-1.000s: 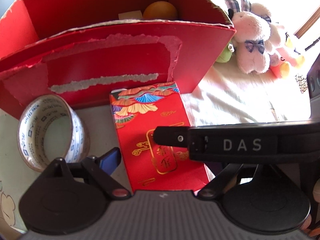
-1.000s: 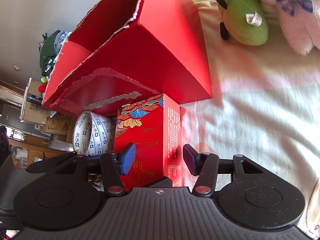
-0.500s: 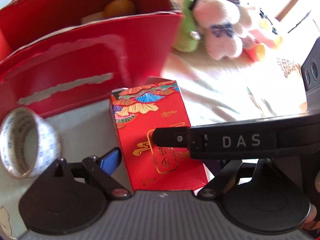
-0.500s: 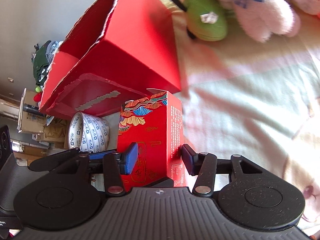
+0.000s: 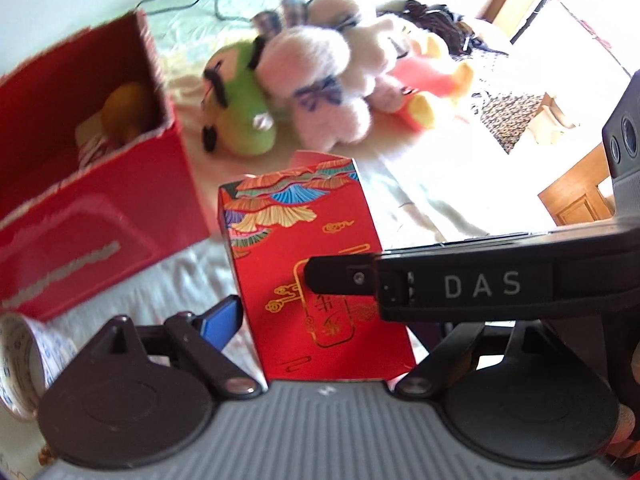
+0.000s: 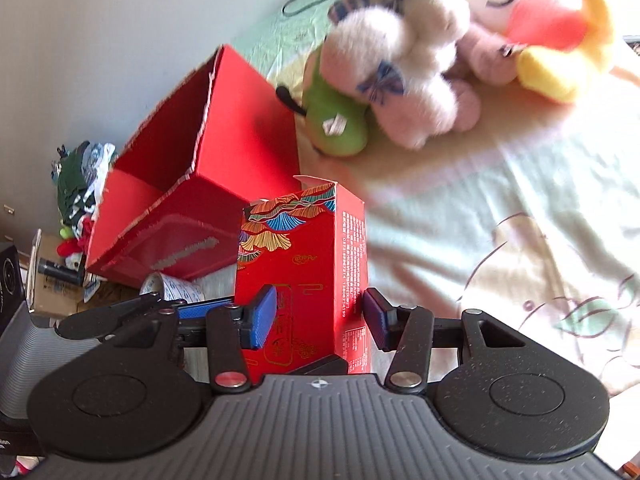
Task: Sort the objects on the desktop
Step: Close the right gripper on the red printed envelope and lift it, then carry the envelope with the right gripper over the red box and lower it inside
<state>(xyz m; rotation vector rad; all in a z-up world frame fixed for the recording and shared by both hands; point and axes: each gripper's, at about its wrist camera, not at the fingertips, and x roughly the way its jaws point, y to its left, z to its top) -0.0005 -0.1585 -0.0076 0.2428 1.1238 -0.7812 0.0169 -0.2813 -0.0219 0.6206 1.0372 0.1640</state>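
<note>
Left wrist | big red box [image 5: 100,200] holds an orange [image 5: 124,112] | both grippers' fingers clamp the gift carton [image 6: 304,264]

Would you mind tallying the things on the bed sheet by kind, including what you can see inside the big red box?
Plush toys: 3 (green, pink, yellow and red)
Red boxes: 2 (open box, patterned carton)
Tape rolls: 1
Orange round items in the open box: 1
Total: 7; more in the box may be hidden.
</note>
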